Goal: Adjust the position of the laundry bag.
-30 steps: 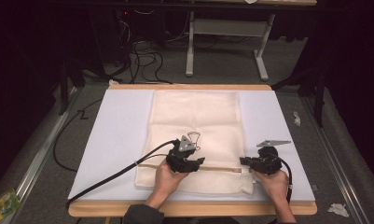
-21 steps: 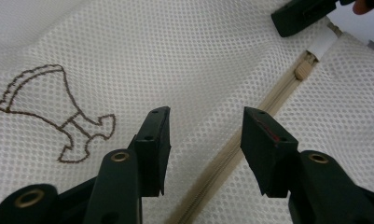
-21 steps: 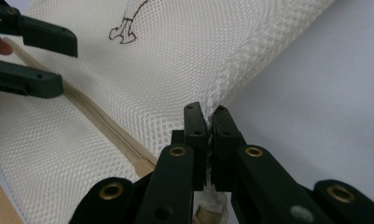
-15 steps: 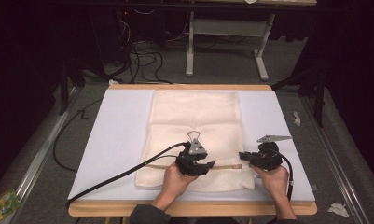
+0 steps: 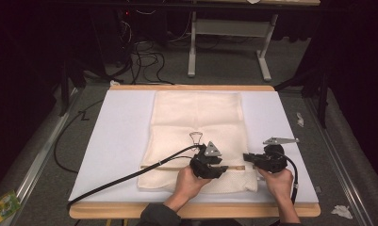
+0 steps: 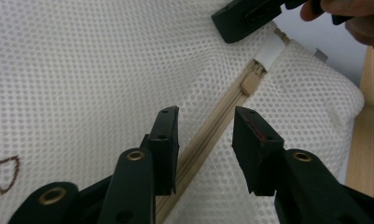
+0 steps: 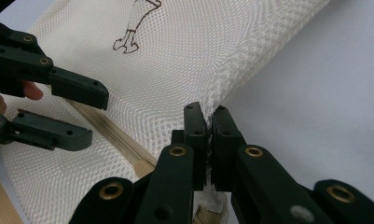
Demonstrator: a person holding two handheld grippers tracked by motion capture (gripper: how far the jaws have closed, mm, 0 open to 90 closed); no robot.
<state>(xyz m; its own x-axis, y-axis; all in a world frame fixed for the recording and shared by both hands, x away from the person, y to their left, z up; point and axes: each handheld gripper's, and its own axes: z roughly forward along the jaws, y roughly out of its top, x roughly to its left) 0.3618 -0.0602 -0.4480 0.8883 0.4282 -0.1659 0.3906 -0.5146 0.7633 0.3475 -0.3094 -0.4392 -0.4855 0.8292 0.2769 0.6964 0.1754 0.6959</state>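
Observation:
A white mesh bag (image 5: 196,117) lies flat on the table, with a tan zipper (image 5: 168,166) running across its near end. My left gripper (image 6: 203,126) straddles the zipper (image 6: 222,109) a little short of its slider (image 6: 252,81). Its jaws have just been closing but are still apart and do not press on it. My right gripper (image 7: 209,116) is shut on a pinch of mesh (image 7: 184,56) at the bag's edge by the zipper's end. In the high view the left gripper (image 5: 224,169) sits close to the right gripper (image 5: 247,157).
A white mat (image 5: 116,136) covers the wooden table, whose near edge (image 5: 130,211) lies just beyond the bag. A brown looped mark (image 5: 196,138) is printed mid-bag. Black cables trail left from the left gripper. Desk legs and wires stand on the floor behind.
My left gripper has slid right along the zipper toward the right gripper, and its jaws have narrowed. The right gripper has stayed in place, shut on the mesh.

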